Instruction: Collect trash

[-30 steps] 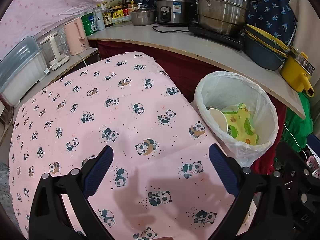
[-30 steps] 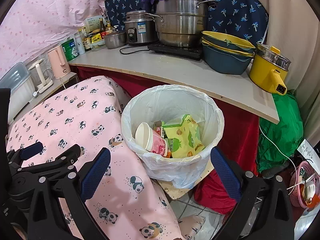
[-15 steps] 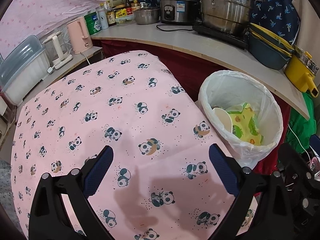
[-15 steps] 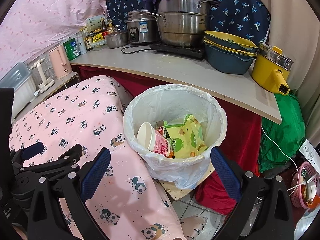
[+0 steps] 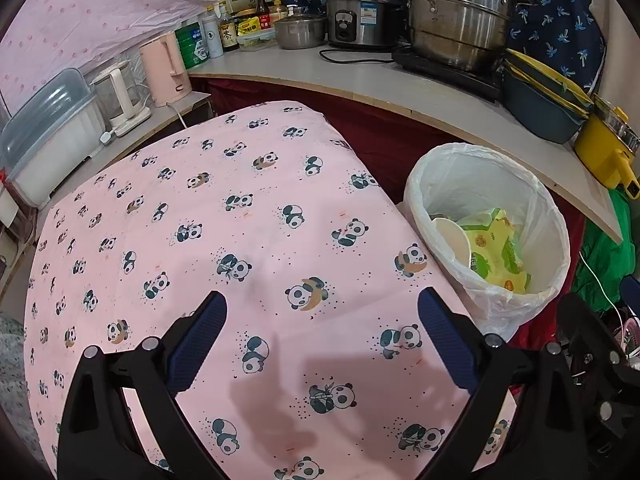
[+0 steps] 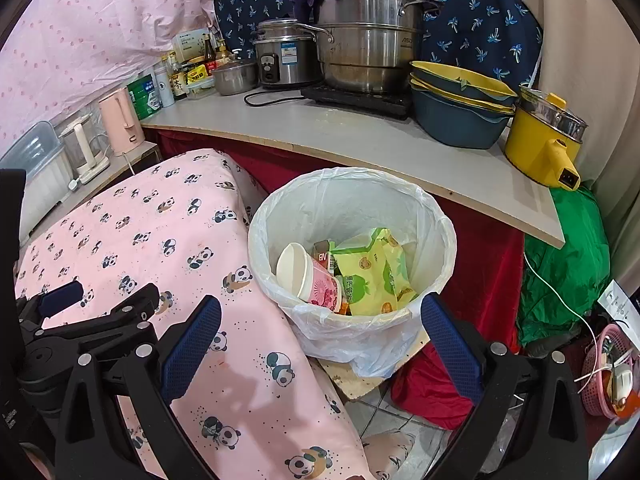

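Left view: the left gripper [image 5: 320, 320] is wide open and empty over the pink panda-print cloth [image 5: 208, 220], with no trash on it.

Right view: the right gripper [image 6: 320, 332] is wide open and empty. The white bag-lined round bin [image 6: 436, 220] holds a paper cup [image 6: 308, 276] and yellow-green wrappers [image 6: 372, 276]. The job looks nearly done; next, look for leftover trash.

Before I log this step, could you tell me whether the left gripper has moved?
Yes. The left gripper has drawn back slightly: the bin and counter sit lower and farther right.
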Action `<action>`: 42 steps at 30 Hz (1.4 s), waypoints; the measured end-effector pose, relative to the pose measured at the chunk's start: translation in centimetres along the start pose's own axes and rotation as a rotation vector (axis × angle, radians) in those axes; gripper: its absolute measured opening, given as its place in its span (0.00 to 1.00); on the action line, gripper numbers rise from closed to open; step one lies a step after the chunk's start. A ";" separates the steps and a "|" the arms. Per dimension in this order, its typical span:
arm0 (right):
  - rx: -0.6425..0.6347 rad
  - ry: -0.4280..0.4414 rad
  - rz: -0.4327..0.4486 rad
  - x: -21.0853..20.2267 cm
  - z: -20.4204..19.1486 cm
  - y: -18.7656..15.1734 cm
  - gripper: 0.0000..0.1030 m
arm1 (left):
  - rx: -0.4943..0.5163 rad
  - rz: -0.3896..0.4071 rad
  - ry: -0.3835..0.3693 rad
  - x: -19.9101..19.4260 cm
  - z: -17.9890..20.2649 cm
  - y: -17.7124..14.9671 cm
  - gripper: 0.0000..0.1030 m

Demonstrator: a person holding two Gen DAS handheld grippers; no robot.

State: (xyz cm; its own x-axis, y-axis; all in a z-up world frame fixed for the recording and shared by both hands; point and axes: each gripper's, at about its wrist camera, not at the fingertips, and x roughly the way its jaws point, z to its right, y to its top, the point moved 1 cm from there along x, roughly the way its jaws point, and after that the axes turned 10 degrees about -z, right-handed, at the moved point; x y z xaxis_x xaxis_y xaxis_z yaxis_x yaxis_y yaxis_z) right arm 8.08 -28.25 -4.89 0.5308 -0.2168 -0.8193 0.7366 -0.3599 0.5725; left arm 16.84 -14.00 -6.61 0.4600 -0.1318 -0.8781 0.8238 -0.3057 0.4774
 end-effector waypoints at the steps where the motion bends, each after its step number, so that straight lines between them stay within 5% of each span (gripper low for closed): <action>1: 0.000 0.001 -0.001 0.1 0.0 0.0 0.94 | 0.000 0.000 0.001 0.0 0.0 0.0 0.89; 42: -0.003 0.003 -0.003 0.2 0.1 0.0 0.94 | -0.023 0.013 0.017 0.0 -0.2 0.1 0.89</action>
State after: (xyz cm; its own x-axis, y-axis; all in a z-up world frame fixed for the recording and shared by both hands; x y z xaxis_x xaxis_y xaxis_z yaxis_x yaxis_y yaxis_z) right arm 8.15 -28.40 -5.09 0.5300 -0.2128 -0.8208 0.7393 -0.3582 0.5702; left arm 17.02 -13.82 -6.56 0.4765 -0.1192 -0.8710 0.8249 -0.2820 0.4899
